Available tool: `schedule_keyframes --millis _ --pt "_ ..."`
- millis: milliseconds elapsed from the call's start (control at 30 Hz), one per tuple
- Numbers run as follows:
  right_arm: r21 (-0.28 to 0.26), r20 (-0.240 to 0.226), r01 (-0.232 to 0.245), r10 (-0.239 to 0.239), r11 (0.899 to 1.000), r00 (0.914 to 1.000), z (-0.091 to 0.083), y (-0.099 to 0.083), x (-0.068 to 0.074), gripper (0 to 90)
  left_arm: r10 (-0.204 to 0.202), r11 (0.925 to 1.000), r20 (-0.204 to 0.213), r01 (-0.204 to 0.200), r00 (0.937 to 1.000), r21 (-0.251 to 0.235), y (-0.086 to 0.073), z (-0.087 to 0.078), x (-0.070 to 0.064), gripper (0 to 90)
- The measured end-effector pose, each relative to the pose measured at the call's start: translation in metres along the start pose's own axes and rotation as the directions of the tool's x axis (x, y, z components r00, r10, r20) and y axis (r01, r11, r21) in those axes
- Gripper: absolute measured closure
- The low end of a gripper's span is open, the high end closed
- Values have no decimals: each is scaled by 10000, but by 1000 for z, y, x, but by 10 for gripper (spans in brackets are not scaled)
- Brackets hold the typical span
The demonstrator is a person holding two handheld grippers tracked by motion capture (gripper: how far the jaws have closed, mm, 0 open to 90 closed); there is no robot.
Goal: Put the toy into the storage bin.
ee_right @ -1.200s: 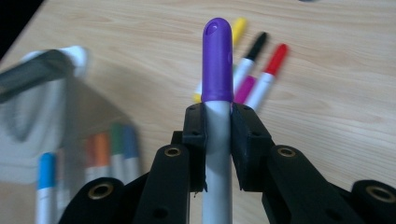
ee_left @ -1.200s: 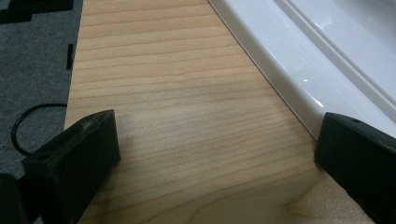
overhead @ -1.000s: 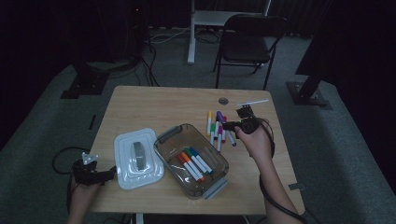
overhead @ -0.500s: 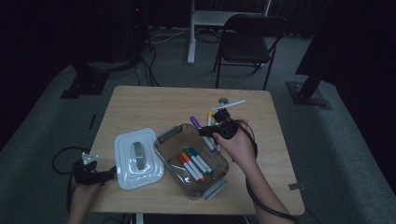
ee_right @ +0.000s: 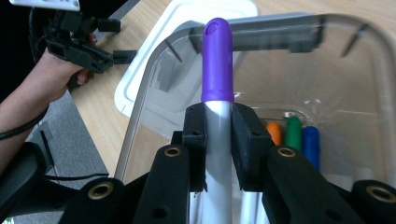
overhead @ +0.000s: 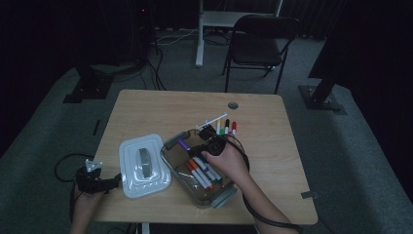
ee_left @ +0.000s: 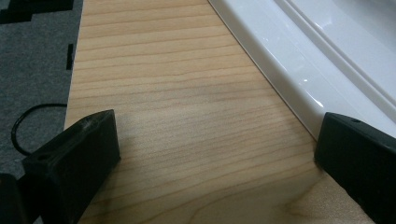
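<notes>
The right gripper [ee_right: 218, 122], clenched on a purple-capped grey marker [ee_right: 217, 65], hung over the clear plastic bin [overhead: 181, 171]; next came lowering and release. The left gripper [ee_left: 217, 149] sat spread, idle.

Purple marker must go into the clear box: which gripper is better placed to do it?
Right. The right gripper is shut on the purple marker above the clear box. The left gripper is open at the white lid.
</notes>
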State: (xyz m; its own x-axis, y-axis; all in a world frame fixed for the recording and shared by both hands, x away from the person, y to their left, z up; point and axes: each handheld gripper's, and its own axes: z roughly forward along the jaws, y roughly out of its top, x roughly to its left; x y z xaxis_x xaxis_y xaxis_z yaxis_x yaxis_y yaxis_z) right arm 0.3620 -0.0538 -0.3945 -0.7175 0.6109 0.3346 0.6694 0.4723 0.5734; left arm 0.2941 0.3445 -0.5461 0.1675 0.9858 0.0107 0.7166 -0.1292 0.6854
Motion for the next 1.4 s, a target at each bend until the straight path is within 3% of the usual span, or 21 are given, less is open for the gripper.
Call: schedule_keyframes --millis 33,333,433,533,833,1167,1267,1300,1400 --pt "243 -21 60 -59 9997 10000 10 -1 3 770 1 10000 -2 -1 10000 0 0 0 0 6" --pt "1194 -228 188 -162 9927 9996 39 -3 9 769 0 10000 -1 0 10000 0 0 0 0 6" --pt "1255 -284 188 -153 9919 9995 42 -3 9 769 0 10000 -1 0 10000 -1 0 0 0 6" --pt "1760 -337 250 -194 9841 9992 55 -6 10 769 1 10000 -2 -1 10000 0 0 0 0 6" --pt "2598 -211 166 -116 9655 9997 76 -10 8 769 -28 10000 2 28 10000 -8 0 0 0 6" --pt "3230 -178 48 10 9464 9998 87 -14 6 766 3 10000 6 -3 10000 18 0 0 0 6" --pt "3475 -208 134 -66 9376 9998 90 -15 6 760 -3 10000 6 3 10000 13 0 0 0 6" --pt "3689 -279 203 -107 9292 9996 94 -16 8 750 4 10000 6 -4 10000 19 0 0 0 5" --pt "3759 -241 260 -183 9263 9995 96 -17 9 733 -2 10000 5 2 10000 14 0 0 0 5"
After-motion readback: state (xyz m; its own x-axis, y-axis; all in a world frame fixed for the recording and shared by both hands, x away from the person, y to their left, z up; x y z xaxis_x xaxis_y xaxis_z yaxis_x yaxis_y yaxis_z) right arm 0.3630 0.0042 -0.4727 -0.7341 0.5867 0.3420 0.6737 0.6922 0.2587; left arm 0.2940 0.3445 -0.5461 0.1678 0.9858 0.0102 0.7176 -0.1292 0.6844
